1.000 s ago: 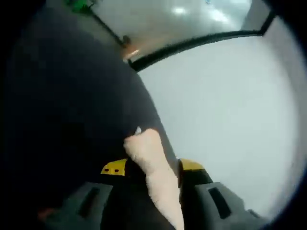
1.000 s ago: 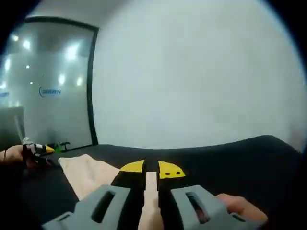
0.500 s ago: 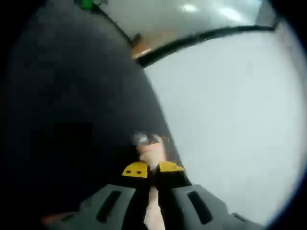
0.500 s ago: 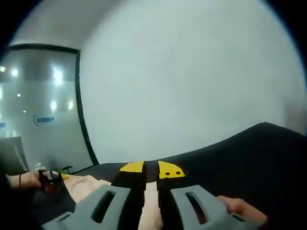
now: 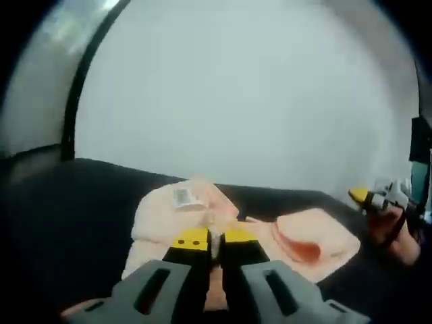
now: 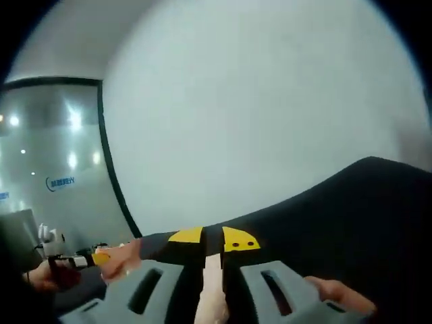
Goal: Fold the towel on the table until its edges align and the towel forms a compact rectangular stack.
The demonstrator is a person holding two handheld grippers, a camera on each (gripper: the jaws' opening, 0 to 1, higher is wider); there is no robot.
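A peach towel (image 5: 162, 216) lies bunched on the black table (image 5: 61, 202), with a small white tag (image 5: 182, 196) on its top fold and a second lobe (image 5: 314, 237) reaching right. My left gripper (image 5: 213, 239) is shut on the towel's near edge, cloth showing between the yellow tips. At the right edge of the left gripper view my right gripper (image 5: 379, 197) is held in a hand. In the right gripper view my right gripper (image 6: 213, 237) is shut on a narrow strip of towel (image 6: 210, 287). The left gripper (image 6: 75, 260) shows far left there.
A plain white wall (image 6: 256, 101) rises behind the table, with a dark-framed glass partition (image 6: 50, 155) to the left. The table (image 6: 358, 216) stretches right of my right gripper. A person's fingers (image 6: 337, 293) rest by the right gripper's body.
The left gripper view has swung from along the table's edge to face the wall. The towel, earlier a thin strip in the jaws, now lies spread ahead on the table. The right gripper stays shut.
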